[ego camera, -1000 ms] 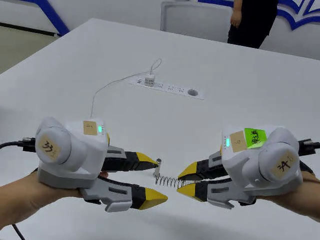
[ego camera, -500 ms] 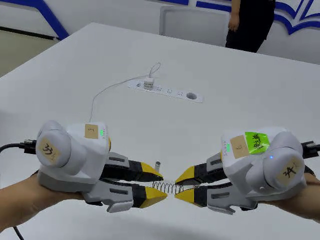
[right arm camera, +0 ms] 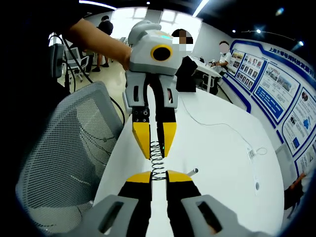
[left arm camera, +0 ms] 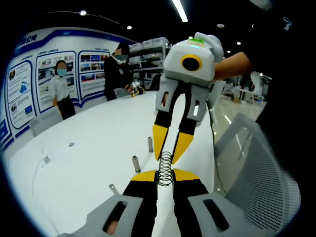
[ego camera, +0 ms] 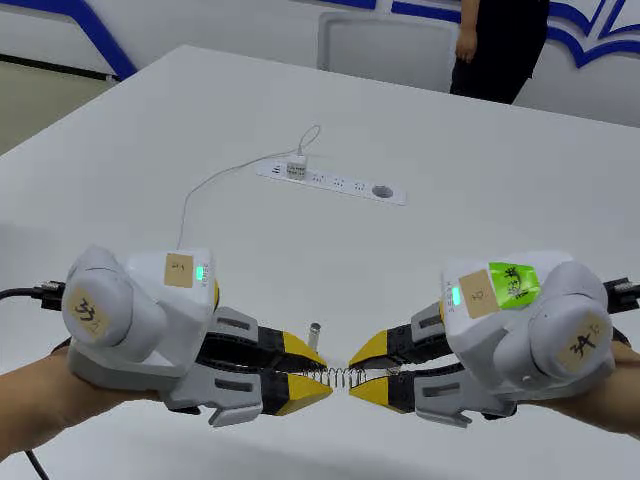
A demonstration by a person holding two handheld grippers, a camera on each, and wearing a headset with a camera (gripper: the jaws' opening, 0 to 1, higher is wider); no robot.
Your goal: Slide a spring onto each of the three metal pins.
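White table (ego camera: 130, 150), blue-trimmed wall panels (right arm camera: 276, 84)

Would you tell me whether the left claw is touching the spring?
Touching. The left gripper view shows the spring pinched between the yellow tips of the left claw.

The white table (ego camera: 480, 200) carried a power strip (ego camera: 335, 180) near its middle. A plug (ego camera: 297, 167) sat in the strip, its thin cable (ego camera: 200, 190) trailing toward the near edge. Three pins (left arm camera: 136, 163) stood upright in a row.
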